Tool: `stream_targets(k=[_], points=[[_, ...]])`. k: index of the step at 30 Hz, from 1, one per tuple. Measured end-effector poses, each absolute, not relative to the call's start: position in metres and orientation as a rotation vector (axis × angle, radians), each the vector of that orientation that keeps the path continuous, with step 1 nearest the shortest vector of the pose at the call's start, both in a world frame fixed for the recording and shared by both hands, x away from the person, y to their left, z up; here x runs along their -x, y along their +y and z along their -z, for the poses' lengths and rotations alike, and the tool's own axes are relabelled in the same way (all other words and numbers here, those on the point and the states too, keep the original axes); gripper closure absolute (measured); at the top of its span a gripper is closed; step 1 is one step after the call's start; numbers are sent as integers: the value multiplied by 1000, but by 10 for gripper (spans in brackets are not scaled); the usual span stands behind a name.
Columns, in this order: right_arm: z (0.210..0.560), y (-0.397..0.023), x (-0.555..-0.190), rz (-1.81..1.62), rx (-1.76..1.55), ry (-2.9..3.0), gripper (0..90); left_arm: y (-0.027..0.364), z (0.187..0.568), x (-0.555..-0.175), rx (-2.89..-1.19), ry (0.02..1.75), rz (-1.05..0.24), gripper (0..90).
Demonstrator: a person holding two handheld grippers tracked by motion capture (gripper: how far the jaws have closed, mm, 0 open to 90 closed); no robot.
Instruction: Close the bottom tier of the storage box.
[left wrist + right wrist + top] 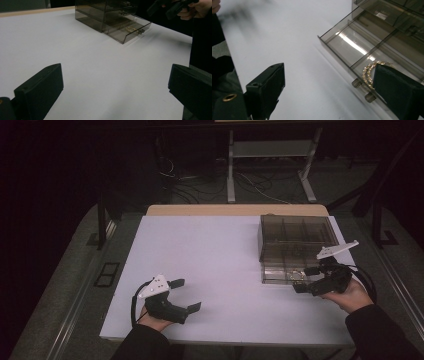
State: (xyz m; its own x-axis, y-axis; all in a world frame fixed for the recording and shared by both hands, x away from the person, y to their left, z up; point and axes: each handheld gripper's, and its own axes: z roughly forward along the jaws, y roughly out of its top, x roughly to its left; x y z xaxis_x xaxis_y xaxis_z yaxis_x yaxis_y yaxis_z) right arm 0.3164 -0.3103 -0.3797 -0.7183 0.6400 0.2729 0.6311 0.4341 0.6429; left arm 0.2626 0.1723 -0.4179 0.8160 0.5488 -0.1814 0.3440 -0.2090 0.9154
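Observation:
A smoky clear drawer box [295,237] stands at the table's right side, and its bottom drawer [348,43] is pulled out. A gold chain [367,72] lies in the drawer's front compartment, partly hidden behind one jaw; it also glints in the left gripper view as the gold chain [130,28]. My right gripper [305,279] hovers at the drawer's front edge, open, nothing between its pads. In its own view my right gripper [329,87] stands just off the drawer's two knobs [356,82]. My left gripper [186,295] rests open near the table's front left, over bare table [100,70].
The white table top [210,250] reaches from the box to the left edge. Behind the table a metal stand [270,165] and loose cables [200,180] sit on the floor. A dark sleeve [200,45] borders the left gripper view's right.

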Motion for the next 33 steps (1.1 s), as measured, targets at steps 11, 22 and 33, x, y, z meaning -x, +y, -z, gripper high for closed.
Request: stream_targets(k=[11,22,33], points=[[380,-307,-308,-1136,-1113,2724,105,172,418,-263,-1823,681,-217,0],[387,-303,-305,-1069,-1058,2801,156,172,418,-263,-1822,680,-216,0],[398,-309,-308,-1057,-1073,2796,437,172,418,-262,-1823,679,-216,0]])
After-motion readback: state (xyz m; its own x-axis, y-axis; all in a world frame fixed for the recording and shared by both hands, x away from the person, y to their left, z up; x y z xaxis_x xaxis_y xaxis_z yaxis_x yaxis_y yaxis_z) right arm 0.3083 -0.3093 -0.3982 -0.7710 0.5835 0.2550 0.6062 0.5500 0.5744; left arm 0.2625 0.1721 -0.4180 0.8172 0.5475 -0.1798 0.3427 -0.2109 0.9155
